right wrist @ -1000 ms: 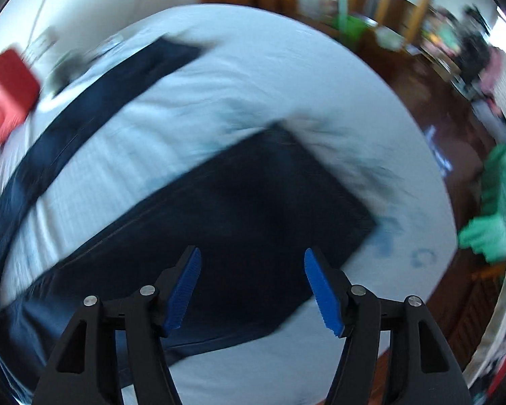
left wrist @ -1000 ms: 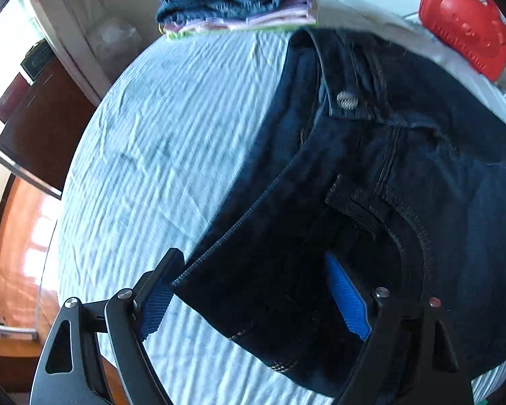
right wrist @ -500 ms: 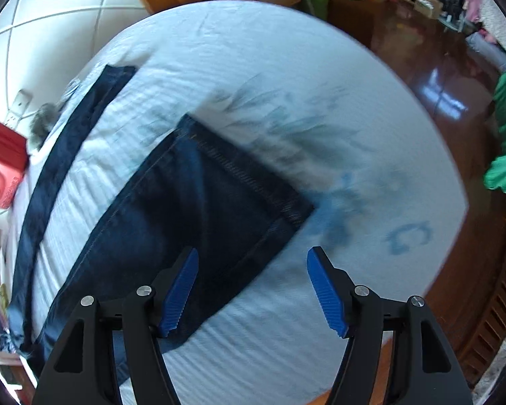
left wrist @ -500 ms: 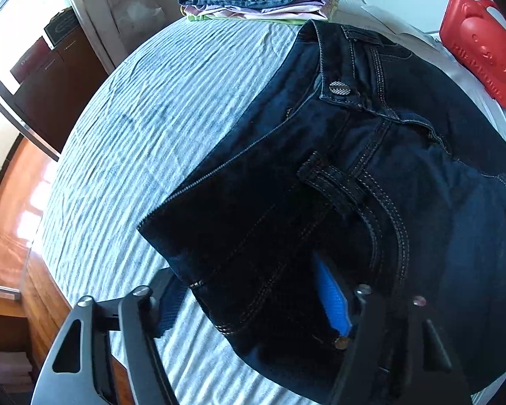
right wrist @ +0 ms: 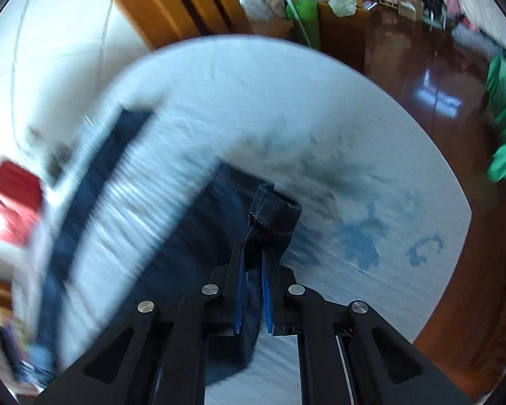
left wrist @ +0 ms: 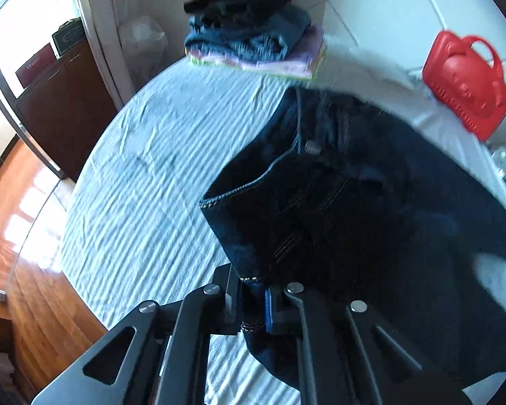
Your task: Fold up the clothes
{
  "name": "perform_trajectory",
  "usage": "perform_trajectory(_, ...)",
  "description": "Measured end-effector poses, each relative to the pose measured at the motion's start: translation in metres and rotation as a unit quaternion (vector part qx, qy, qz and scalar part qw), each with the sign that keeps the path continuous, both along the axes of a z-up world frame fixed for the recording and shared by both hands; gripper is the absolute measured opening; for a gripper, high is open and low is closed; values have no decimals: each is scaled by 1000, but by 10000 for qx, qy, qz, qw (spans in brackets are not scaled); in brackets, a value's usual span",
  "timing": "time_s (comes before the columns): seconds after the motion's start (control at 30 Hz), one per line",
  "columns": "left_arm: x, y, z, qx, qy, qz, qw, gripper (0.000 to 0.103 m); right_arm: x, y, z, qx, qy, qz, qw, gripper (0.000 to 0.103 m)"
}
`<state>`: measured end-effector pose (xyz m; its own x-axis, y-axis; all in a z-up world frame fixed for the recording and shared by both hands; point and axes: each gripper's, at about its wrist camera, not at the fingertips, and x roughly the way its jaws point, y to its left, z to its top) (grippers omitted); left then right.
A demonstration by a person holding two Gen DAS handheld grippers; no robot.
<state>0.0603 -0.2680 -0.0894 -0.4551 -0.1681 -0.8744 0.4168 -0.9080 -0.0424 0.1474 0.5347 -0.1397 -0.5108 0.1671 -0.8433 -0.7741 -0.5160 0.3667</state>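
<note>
Left gripper (left wrist: pixel 253 307) is closing on the jeans' (left wrist: pixel 371 209) waist edge, right gripper (right wrist: pixel 252 290) clamps a leg hem; long axis runs between them.

Bare striped sheet (left wrist: pixel 145 175) lies open left of the jeans (left wrist: pixel 371 209); folded pile (left wrist: pixel 253 40) and red case (left wrist: pixel 469 81) block the far edge.
</note>
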Motion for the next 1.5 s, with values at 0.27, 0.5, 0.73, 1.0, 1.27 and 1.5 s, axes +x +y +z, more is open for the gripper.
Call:
perform_trajectory(0.27, -57, -15, 46, 245, 279, 120, 9992, 7, -52, 28, 62, -178, 951, 47, 9953, 9)
perform_trajectory(0.5, -154, -9, 55, -216, 125, -48, 9997, 7, -184, 38, 73, -26, 813, 547, 9952, 9)
perform_trajectory(0.73, -269, 14, 12, -713, -257, -84, 9971, 9, -313, 39, 44, 271, -98, 942, 9951, 9)
perform_trajectory(1.0, -309, 48, -3, -1655, 45, -622, 9842, 71, -375, 2, 15, 1345, -1023, 1738, 9702, 48)
perform_trajectory(1.27, -261, 33, -1, -1408, 328, -891, 9855, 71, -321, 17, 39, 1610, -837, 1740, 9679, 49)
perform_trajectory(1.5, -213, 26, 5, -1210, 518, -967, 9866, 71, -265, 30, 36, 1425, -982, 1754, 9692, 49)
